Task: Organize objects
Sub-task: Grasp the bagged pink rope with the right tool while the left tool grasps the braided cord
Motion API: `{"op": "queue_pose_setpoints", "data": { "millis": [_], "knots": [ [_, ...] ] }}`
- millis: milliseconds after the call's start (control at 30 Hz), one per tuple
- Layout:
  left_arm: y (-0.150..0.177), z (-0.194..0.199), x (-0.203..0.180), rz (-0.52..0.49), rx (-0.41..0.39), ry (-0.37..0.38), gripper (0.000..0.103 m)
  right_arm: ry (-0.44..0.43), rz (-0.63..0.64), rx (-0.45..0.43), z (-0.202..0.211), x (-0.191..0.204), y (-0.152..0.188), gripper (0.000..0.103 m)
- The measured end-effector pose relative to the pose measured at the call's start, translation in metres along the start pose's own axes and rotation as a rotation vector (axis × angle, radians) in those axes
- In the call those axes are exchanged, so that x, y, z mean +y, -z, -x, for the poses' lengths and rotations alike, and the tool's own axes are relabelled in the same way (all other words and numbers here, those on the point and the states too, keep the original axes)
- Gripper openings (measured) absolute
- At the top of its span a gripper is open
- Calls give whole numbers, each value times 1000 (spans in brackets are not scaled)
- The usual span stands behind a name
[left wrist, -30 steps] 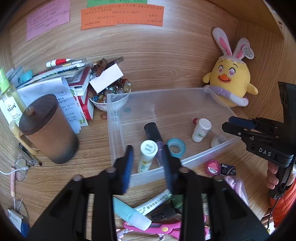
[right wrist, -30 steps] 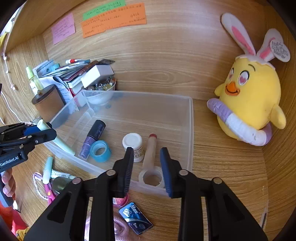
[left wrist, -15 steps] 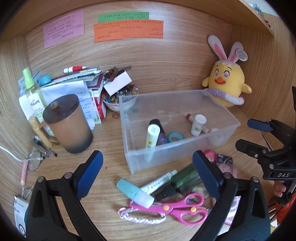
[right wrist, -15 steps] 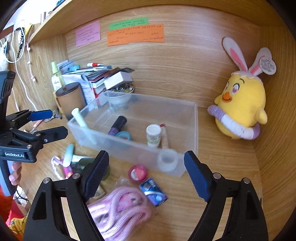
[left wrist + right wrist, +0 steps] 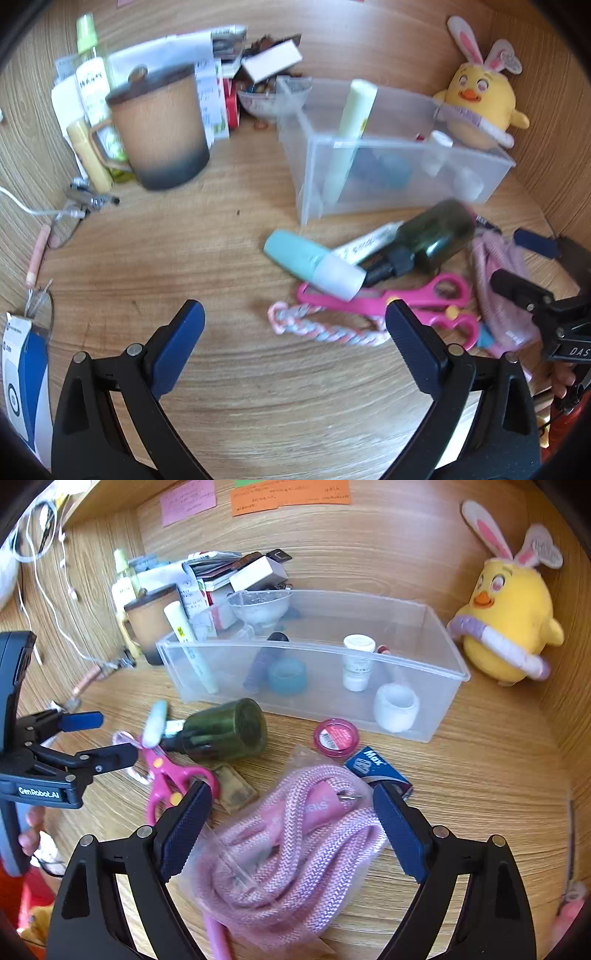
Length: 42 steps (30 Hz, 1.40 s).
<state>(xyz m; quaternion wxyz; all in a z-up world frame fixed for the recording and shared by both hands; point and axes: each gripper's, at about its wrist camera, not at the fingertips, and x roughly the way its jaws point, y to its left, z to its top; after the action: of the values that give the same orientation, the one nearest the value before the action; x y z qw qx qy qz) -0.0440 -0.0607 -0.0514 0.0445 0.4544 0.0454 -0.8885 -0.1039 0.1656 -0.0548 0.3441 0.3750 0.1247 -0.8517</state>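
- The left gripper [image 5: 295, 317] hangs over bare bench [image 5: 155, 258], fingers [image 5: 181, 343] wide and holding nothing; open wood lies to its left and near side.
- The right gripper [image 5: 291, 805] has wide fingers [image 5: 395, 823], one either side of the bagged pink rope [image 5: 291, 853]; whether they touch it I cannot tell.
- One clear bin [image 5: 439, 642] stands at the far side, its long near wall facing the clutter. Right of it there is free bench up to the plush chick [image 5: 509, 627].
- In the bin: one leaning white stick [image 5: 192, 642], one dark tube [image 5: 264, 661], one teal tape roll [image 5: 287, 675], one white bottle [image 5: 357, 662], one white ring [image 5: 396, 708].
- Loose near the bin: one green bottle [image 5: 225, 734], one pair of pink scissors [image 5: 166, 779], one pink tin [image 5: 335, 737], one blue packet [image 5: 376, 770] reading "Max", one teal marker [image 5: 314, 264], one braided cord [image 5: 325, 328].
- One lidded mug [image 5: 159, 129] stands far left.
- The left gripper's body reads "GenRobot.AI".
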Motion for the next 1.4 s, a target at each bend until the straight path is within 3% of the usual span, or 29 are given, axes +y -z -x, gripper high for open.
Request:
{"op": "queue_pose_setpoints", "data": {
  "millis": [167,400,567,933,1167,1233,1300,1367,1400],
  "knots": [
    [7,-7,13,30,20,-4,98,44,53,15,2,1,11,88],
    [13,-2,18,23,4,-5,59,16,23,56,6,-20,20,88],
    [12,0,31,23,0,-8,38,28,11,68,13,-32,27,88],
    [-10,-6,39,62,15,42,38,6,-57,82,13,-42,26,88],
    [-16,-18,42,44,3,6,38,22,-59,115,-4,-36,24,88],
    [-14,-17,42,40,-8,16,34,36,-51,116,-4,-34,25,88],
    [-14,-16,40,31,-11,32,20,38,-51,111,-4,-32,26,87],
    [-13,-15,36,24,-14,38,14,46,-43,99,-3,-31,26,70],
    [-14,-16,35,17,-14,29,14,57,-33,95,-2,-30,26,68]
  ]
}}
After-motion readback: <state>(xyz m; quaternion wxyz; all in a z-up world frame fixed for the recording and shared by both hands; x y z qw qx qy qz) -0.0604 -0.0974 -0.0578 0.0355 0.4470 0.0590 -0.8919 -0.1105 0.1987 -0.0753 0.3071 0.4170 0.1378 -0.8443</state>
